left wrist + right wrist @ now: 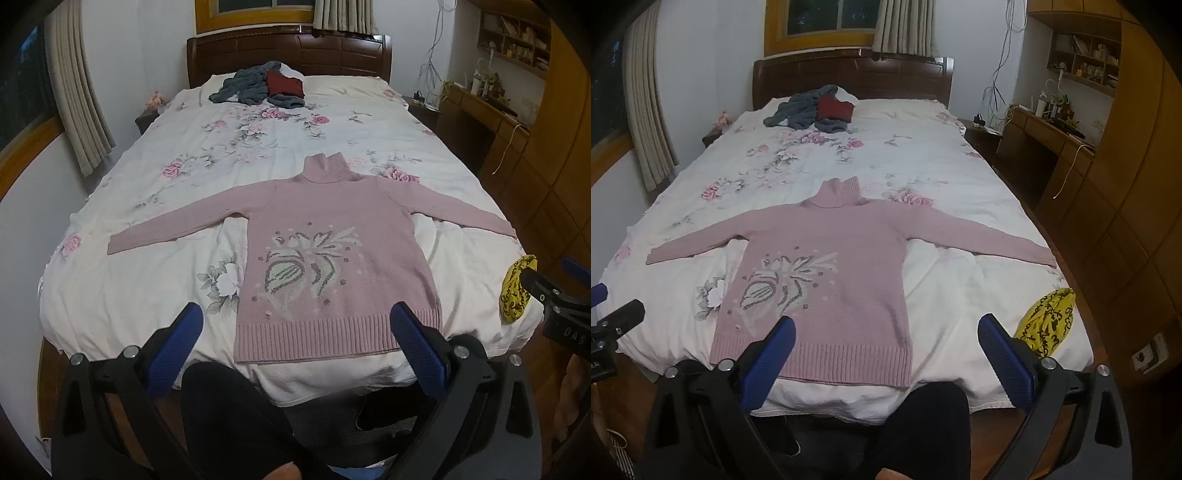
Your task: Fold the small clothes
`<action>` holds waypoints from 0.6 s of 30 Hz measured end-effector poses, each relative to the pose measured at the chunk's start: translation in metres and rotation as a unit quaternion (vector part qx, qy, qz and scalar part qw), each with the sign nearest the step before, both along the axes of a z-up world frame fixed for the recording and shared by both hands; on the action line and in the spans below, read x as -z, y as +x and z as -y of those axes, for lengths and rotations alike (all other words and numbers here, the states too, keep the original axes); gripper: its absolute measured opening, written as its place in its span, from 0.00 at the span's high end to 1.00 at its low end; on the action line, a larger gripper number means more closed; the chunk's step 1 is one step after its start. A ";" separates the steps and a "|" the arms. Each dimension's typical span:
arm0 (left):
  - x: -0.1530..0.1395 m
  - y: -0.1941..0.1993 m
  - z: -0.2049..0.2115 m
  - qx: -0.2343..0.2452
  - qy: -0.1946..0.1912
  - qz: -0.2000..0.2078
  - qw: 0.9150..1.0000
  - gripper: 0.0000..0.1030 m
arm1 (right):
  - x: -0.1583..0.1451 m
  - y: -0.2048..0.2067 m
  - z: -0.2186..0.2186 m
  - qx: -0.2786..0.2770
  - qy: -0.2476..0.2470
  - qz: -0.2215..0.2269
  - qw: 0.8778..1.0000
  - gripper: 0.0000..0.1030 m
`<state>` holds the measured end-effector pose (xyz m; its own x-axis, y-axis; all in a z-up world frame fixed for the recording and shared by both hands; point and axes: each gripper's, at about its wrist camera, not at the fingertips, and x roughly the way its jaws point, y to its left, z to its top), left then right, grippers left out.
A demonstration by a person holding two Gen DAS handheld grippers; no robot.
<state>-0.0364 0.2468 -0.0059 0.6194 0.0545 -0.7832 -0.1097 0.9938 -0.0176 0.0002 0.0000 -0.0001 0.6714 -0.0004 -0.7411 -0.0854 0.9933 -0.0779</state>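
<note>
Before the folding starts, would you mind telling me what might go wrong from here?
1. The pink sweater's hem lies near the bed's foot edge; pulling it could drag it off.
2. Its right sleeve reaches close to the bed's side and may slide over.
3. The yellow cloth beside the right claw could get snagged.

Partial letters "OAS" on the right gripper [565, 334] body, "RAI" on the left gripper [602, 363] body

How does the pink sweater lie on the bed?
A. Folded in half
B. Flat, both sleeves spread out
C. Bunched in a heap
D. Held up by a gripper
B: the sweater lies flat on the bed with a sleeve stretched to each side, and both grippers, left and right, hang open off it.
</note>
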 end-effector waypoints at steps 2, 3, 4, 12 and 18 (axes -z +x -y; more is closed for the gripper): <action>0.000 0.000 0.000 0.000 0.001 0.000 1.000 0.03 | 0.000 0.000 0.000 0.000 0.001 0.002 1.000 0.04; 0.000 0.000 -0.001 -0.001 0.001 0.000 1.000 0.03 | 0.000 0.000 0.000 0.000 0.000 0.002 1.000 0.04; 0.001 0.001 -0.001 -0.001 0.001 0.000 1.000 0.03 | 0.000 0.000 0.000 0.000 0.000 0.002 1.000 0.04; 0.001 0.001 -0.001 -0.001 0.001 0.000 1.000 0.03 | 0.000 0.000 0.000 -0.001 0.003 0.001 1.000 0.04; 0.001 0.001 -0.001 -0.002 0.002 0.001 1.000 0.03 | 0.000 0.000 0.000 0.000 0.002 0.002 1.000 0.04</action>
